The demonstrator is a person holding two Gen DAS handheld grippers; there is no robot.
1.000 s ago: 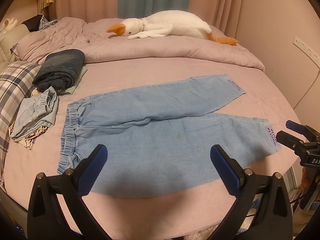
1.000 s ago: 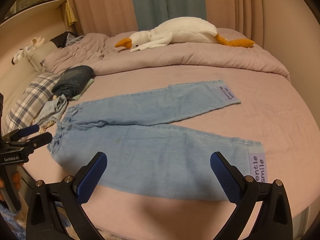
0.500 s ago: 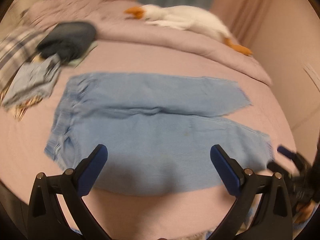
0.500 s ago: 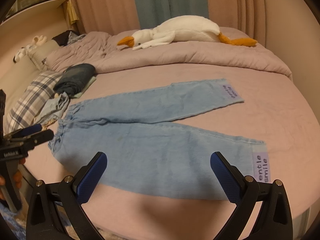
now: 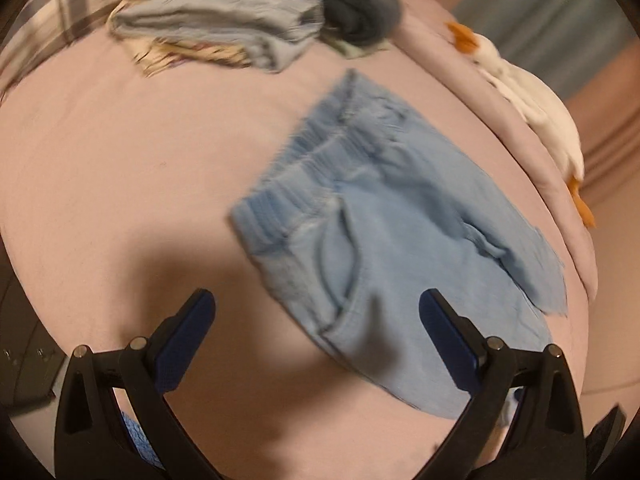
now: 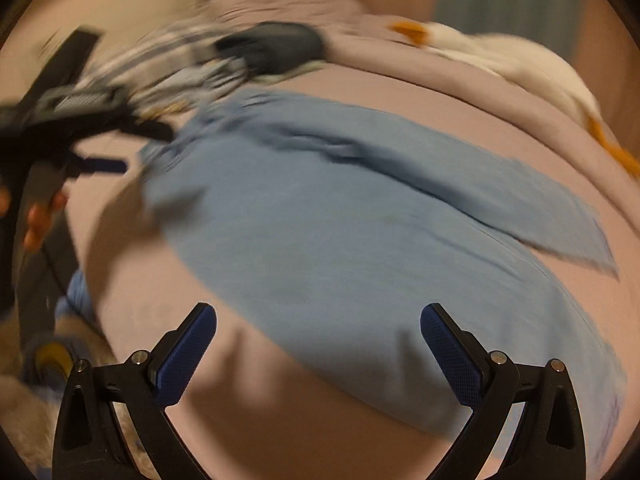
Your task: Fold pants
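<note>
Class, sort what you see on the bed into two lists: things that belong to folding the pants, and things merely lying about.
Part of the job:
- light blue pants, spread flat
- left gripper, open
- right gripper, open

Just lying about:
- plush goose
- dark folded garment
- crumpled pale blue clothes
- plaid pillow

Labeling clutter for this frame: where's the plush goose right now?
The plush goose lies on the bunched pink duvet at the right edge of the left wrist view, beyond the light-blue jeans.
</note>
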